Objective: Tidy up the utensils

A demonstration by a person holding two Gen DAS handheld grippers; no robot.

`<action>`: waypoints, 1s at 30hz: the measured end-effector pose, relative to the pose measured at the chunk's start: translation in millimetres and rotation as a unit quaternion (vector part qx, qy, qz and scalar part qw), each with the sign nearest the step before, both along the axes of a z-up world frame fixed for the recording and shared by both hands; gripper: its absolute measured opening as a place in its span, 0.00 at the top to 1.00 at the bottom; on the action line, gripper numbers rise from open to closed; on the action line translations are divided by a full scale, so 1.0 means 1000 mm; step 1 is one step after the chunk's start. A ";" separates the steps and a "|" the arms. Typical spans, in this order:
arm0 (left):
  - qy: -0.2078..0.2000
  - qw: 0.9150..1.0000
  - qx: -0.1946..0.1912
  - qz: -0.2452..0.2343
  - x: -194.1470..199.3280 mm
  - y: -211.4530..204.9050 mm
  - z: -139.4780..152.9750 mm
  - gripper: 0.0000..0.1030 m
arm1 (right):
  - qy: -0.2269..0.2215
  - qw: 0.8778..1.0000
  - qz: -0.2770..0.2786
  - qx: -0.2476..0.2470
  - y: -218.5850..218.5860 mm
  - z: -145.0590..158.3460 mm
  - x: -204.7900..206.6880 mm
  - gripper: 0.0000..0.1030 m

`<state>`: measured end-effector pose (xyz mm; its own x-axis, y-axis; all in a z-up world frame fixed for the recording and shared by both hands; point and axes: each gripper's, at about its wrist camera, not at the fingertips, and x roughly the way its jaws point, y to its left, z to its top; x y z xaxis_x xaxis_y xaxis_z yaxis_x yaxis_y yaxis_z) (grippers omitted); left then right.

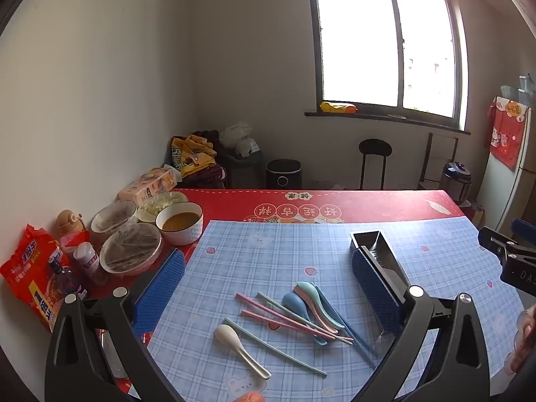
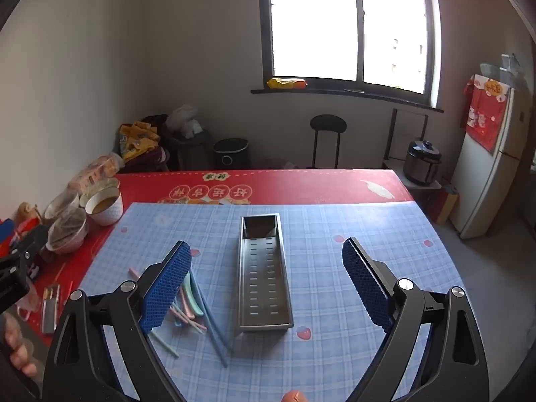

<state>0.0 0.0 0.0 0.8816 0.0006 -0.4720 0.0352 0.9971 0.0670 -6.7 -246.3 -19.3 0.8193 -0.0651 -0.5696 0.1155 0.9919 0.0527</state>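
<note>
Several pastel spoons and chopsticks (image 1: 294, 315) lie in a loose heap on the blue checked mat (image 1: 268, 254); a cream spoon (image 1: 239, 346) lies apart at the near left. A long steel slotted tray (image 2: 263, 271) stands empty on the mat, just right of the heap (image 2: 192, 305). My left gripper (image 1: 268, 271) hangs open above the heap, its right pad partly hiding the tray (image 1: 378, 254). Over the tray, my right gripper (image 2: 266, 278) is open with nothing between its blue pads.
Bowls (image 1: 179, 221), covered dishes (image 1: 130, 248), a noodle packet (image 1: 33, 274) and bottles crowd the red tablecloth's left side (image 1: 234, 201). A tissue box (image 1: 147, 184) stands behind them. Beyond the table are a stool (image 2: 326, 140), a cooker (image 2: 422, 162) and a fridge (image 2: 485, 167).
</note>
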 end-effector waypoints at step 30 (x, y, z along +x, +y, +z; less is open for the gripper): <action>-0.001 1.000 0.006 0.001 -0.001 0.000 0.004 0.05 | -0.003 1.000 -0.004 0.001 0.000 -0.002 -0.003 0.14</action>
<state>-1.0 0.0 4.2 0.8822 0.0080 -0.4708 0.0329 0.9964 0.0787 -9.7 -246.0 -20.8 0.8224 -0.0708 -0.5645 0.1238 0.9907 0.0561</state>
